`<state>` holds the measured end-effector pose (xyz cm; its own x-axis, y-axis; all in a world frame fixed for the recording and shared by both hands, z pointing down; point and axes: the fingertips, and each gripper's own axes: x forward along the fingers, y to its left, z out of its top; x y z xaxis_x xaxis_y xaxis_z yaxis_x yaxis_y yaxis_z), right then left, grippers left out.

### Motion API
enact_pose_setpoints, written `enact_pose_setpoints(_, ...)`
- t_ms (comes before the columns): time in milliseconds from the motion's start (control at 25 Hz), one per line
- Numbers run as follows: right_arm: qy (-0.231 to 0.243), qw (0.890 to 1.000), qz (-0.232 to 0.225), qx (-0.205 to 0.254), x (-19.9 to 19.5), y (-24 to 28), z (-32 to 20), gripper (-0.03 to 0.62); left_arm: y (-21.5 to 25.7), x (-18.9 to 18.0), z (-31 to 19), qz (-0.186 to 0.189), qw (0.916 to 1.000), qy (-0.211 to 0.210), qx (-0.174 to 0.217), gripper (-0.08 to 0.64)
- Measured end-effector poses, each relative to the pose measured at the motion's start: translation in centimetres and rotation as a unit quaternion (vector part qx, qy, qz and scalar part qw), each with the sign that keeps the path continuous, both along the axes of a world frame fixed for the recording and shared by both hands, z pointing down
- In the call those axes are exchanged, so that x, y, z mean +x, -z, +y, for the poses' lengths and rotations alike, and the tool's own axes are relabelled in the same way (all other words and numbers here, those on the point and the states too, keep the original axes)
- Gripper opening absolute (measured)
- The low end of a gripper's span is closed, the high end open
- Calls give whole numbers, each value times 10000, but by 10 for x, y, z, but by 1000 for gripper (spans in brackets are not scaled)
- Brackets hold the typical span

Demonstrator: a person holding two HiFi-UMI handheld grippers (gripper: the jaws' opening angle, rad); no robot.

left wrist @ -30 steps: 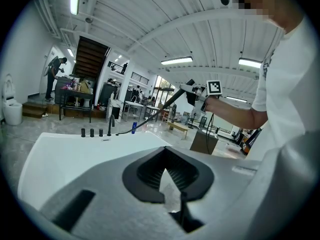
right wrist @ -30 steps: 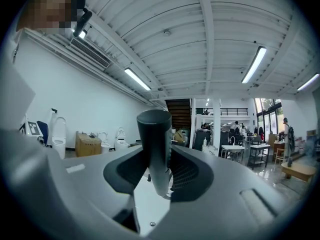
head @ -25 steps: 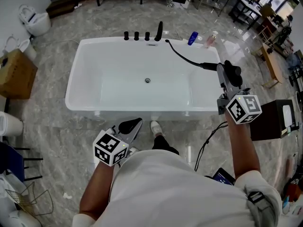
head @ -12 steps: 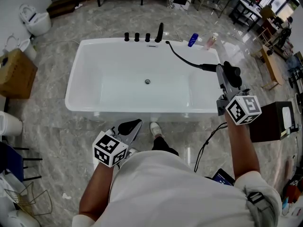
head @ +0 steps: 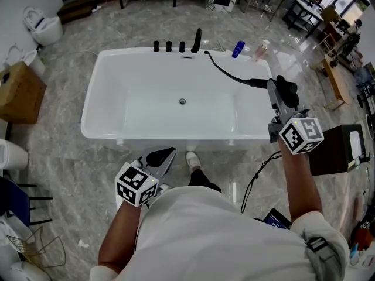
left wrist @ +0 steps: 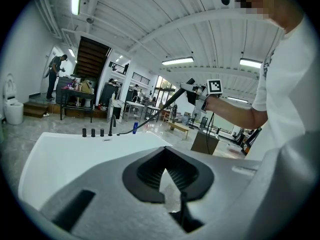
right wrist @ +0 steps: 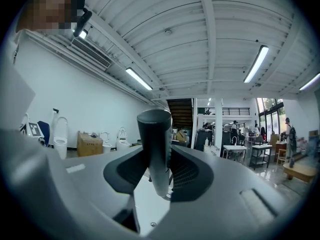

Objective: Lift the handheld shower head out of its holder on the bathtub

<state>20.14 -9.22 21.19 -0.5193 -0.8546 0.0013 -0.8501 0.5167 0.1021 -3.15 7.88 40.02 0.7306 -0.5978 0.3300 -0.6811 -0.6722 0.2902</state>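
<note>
The black handheld shower head (head: 286, 89) is clamped in my right gripper (head: 280, 98), which is shut on it above the right end of the white bathtub (head: 176, 134). Its black hose (head: 225, 70) curves back to the tub's far deck by the black faucet (head: 197, 40). In the right gripper view the shower head (right wrist: 156, 149) stands upright between the pads of the right gripper (right wrist: 157, 171). My left gripper (head: 159, 158) hangs shut and empty in front of the tub, close to the person's body. The left gripper view shows the left gripper (left wrist: 165, 166) aimed over the tub (left wrist: 75, 154).
Three black knobs (head: 169, 44) stand on the far deck beside the faucet. A blue bottle (head: 238, 48) and a pink bottle (head: 261, 49) sit on the far right corner. A cardboard box (head: 17, 91) and a toilet (head: 44, 25) are left; a dark cabinet (head: 337, 148) is right.
</note>
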Motion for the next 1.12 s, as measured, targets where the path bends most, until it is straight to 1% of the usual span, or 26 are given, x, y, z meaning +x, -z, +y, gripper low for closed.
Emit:
enact_pose_setpoints(600,33,9999,83,-54,-2,-2,-4,143,-4,-2,0,40,10000,63,-58,6)
enact_pose_setpoints(1120,81,9998,175,-58,-9,2,-19,143,-8,-7,-13,90,9999,91,-87,6)
